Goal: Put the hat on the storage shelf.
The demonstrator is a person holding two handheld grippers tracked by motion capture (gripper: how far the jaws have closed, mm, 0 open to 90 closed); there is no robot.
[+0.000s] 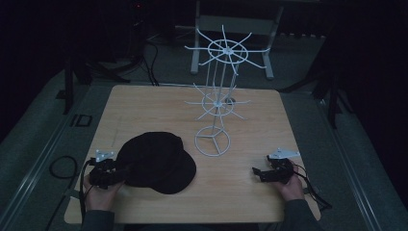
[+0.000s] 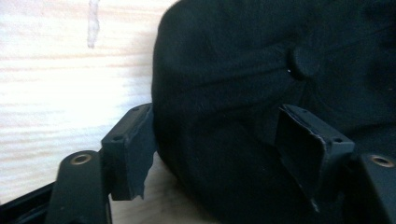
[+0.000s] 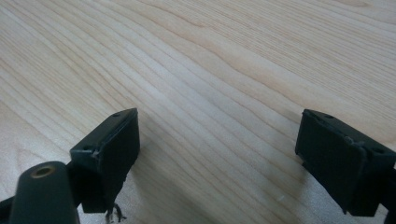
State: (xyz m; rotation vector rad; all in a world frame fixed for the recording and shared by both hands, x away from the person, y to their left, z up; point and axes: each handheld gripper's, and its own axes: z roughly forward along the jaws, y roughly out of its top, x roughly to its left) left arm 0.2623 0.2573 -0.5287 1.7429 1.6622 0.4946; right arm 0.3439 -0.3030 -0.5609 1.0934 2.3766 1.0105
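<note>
Black cap (image 1: 156, 162) sits flat on the wooden table (image 1: 144, 106), near the front left, with the left gripper (image 1: 117, 169) right up against its left edge. A white wire rack (image 1: 219, 96) stands just behind and to the right of the cap. Right gripper (image 1: 258, 173) is low over bare wood at the front right, well apart from both.

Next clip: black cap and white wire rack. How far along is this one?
Early stage. Done: nothing is hung; the white wire rack stands bare, and the black cap lies flat on the table. In hand: the left tool has its open jaws on either side of the cap's edge, not yet closed. The right tool rests open over bare wood. Left, presumably: grip, lift, hang the cap.
</note>
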